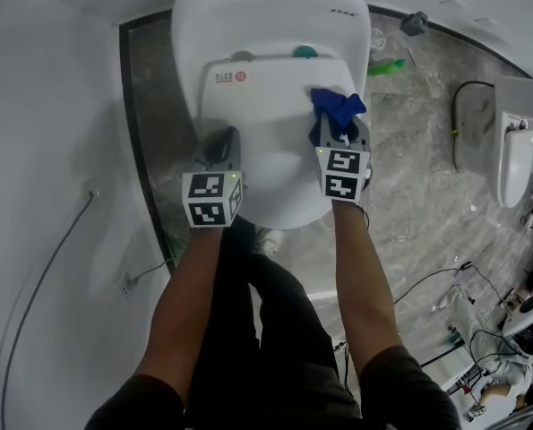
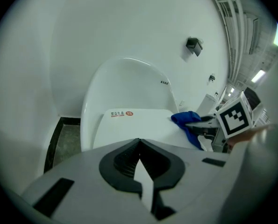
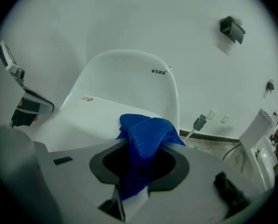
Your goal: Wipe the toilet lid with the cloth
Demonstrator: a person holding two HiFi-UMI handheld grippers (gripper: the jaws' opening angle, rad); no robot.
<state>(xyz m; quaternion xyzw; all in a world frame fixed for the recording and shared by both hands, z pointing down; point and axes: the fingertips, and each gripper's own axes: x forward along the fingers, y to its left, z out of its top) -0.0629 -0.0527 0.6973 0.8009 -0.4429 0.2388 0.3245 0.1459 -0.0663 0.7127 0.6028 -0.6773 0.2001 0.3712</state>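
Your left gripper (image 1: 221, 143) hovers at the left edge of the toilet lid (image 1: 270, 146), jaws closed together, empty. Your right gripper (image 1: 342, 137) clamps the blue cloth (image 1: 338, 107) in its jaws over the lid's right side. Bunched as it seems, the cloth may skim without wiping.

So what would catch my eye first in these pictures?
The bright blue cloth stands out, pinched in the right gripper over the right side of the white toilet lid. The left gripper, shut and empty, is over the lid's left side.
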